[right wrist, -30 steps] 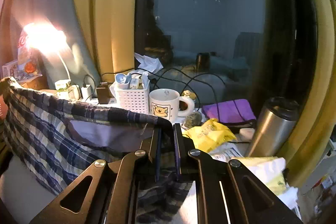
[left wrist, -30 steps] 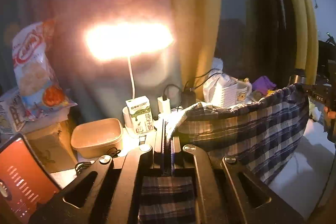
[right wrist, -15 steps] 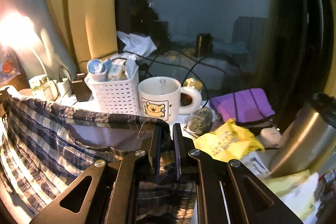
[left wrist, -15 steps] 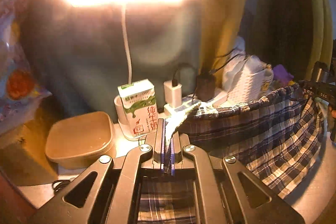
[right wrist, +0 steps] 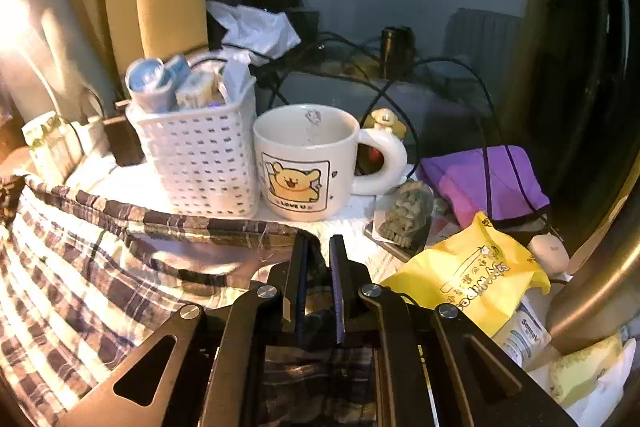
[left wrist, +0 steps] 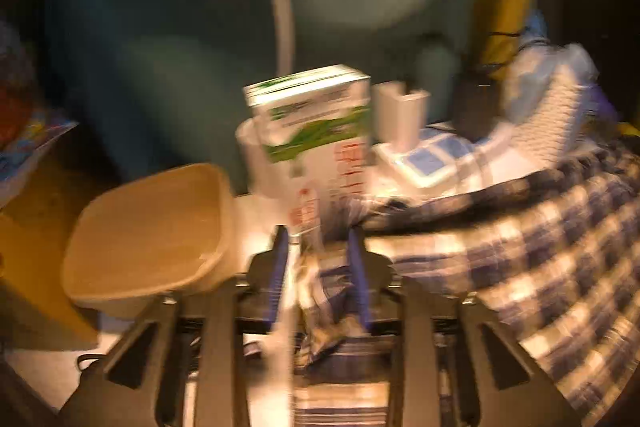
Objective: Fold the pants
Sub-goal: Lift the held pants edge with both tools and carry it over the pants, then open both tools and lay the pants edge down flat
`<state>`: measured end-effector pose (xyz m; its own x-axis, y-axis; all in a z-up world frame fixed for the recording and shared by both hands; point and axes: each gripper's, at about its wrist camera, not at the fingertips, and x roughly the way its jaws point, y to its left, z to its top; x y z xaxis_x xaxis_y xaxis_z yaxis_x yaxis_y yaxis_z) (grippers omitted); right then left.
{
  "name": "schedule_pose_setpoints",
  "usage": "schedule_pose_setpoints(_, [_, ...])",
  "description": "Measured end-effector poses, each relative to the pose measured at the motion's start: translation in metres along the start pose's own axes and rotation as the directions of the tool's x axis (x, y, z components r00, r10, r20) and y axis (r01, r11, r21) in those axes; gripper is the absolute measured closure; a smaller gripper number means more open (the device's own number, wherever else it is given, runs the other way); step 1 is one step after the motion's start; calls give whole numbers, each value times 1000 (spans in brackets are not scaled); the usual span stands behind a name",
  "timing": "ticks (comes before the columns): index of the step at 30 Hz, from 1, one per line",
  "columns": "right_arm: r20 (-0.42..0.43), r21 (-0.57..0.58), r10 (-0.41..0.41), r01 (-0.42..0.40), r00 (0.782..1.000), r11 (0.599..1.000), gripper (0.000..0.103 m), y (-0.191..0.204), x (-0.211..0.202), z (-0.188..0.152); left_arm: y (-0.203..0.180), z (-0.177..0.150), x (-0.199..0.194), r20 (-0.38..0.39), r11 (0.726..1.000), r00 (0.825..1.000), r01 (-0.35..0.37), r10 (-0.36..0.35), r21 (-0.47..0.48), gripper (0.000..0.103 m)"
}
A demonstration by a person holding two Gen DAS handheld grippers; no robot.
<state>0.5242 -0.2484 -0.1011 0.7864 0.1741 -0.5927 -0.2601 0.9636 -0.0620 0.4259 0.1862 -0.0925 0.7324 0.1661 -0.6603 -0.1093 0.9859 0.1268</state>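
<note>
Holding the plaid pants (right wrist: 100,267) by one edge at the back of a crowded bench (right wrist: 352,227), we judge the fold to be partly made and close to being laid down. Our right gripper (right wrist: 319,263) has its fingers nearly together, with a dark fold of the cloth pinched between them, just in front of the bear mug (right wrist: 306,163) and the white basket (right wrist: 200,163). Our left gripper (left wrist: 318,267) stands with its fingers clearly apart; bunched plaid cloth lies in the gap, but the blur keeps us from telling whether either pad still presses on it. From there the pants (left wrist: 520,247) spread away to the right, sagging low toward the surface. A milk carton (left wrist: 316,131) stands just beyond the left fingertips, and a tan bowl (left wrist: 148,227) sits to their left.

What remains, as we judge it, is to set the held edge down squarely, let go with the right side too, smooth the layers and probably fold once more. The clutter near the edge could catch the cloth.
</note>
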Motion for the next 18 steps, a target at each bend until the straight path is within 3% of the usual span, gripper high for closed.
schedule_pose_setpoints(3, [-19,-10,-9,9,1000,1000,92,1,7,-1,23,-1,0,-17,995,1000,-8,7,-95,65])
schedule_pose_setpoints(8, [-56,-130,-34,26,998,991,89,20,12,-3,28,-5,-18,-18,995,1000,15,-17,-96,65])
schedule_pose_setpoints(10, [-54,-148,-37,28,998,989,63,24,9,-3,25,-9,-30,-12,997,1000,26,-26,-77,64])
schedule_pose_setpoints(11, [-46,-147,-34,27,998,989,32,25,6,-3,24,-8,-33,-9,997,1000,26,-27,-74,64])
schedule_pose_setpoints(12, [-35,-143,-33,27,999,989,10,25,1,-2,24,-10,-39,-11,997,1000,29,-29,-74,64])
schedule_pose_setpoints(18, [23,-112,-36,38,999,993,8,18,-38,-1,15,-21,-82,34,994,997,65,-62,-91,55])
